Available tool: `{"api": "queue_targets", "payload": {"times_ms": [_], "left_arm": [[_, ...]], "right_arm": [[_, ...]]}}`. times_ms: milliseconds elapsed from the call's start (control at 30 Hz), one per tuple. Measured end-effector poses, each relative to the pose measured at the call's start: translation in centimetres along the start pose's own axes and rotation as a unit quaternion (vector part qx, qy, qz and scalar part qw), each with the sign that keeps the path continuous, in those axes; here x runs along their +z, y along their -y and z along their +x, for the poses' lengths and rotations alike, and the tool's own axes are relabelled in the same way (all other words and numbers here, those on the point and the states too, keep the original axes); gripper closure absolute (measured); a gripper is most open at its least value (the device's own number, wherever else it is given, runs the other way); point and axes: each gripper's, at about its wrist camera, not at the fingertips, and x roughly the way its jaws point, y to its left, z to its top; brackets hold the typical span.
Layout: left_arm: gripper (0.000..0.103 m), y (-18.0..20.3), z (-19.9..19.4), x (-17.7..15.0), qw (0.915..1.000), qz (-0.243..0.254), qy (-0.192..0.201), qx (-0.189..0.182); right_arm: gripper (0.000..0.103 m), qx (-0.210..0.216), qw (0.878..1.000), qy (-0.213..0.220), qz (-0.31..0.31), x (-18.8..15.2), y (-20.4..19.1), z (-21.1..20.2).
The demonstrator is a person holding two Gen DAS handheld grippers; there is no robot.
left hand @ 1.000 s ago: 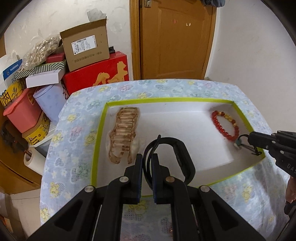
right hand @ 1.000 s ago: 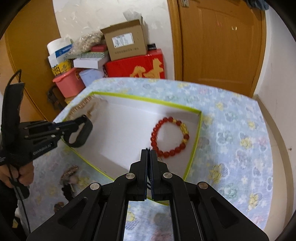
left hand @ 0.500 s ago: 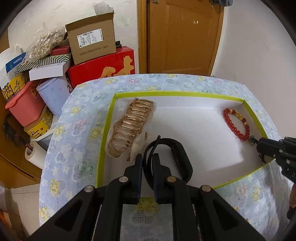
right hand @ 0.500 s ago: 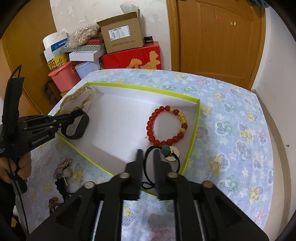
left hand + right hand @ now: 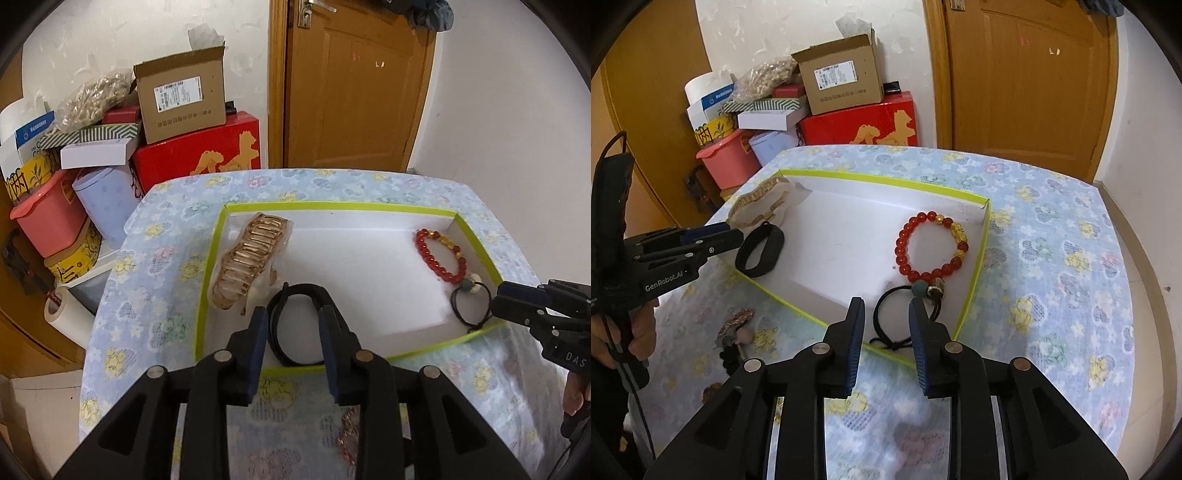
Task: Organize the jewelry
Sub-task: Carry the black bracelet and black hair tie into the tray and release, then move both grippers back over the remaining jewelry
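A shallow white tray (image 5: 332, 212) with a lime-green rim holds four pieces of jewelry. A gold-toned link bracelet in a clear wrapper (image 5: 249, 262) lies along its left side. Just beside it, at the near edge, a black band (image 5: 299, 325) lies looped. Well apart, on the right side, a bracelet of red beads with a few gold ones (image 5: 932, 245) lies flat. Touching it, a black cord with a green bead and charm (image 5: 923, 295) trails over the near rim.
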Motion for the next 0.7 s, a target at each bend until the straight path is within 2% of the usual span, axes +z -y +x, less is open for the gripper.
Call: {"api": "queue_targets", "payload": {"times_ms": [233, 700], "left_arm": [[0.073, 0.3, -3.9, -1.8, 0.9998, -0.003, 0.021, 0.001], [0.073, 1.7, -12.0, -9.5, 0.9994, -0.001, 0.031, -0.014]], "right_arm": [[0.078, -0.005, 1.0, 0.024, 0.003, -2.3, -1.6, -4.0], [0.077, 0.002, 0.999, 0.032, -0.002, -10.0, -5.9, -10.5]]}}
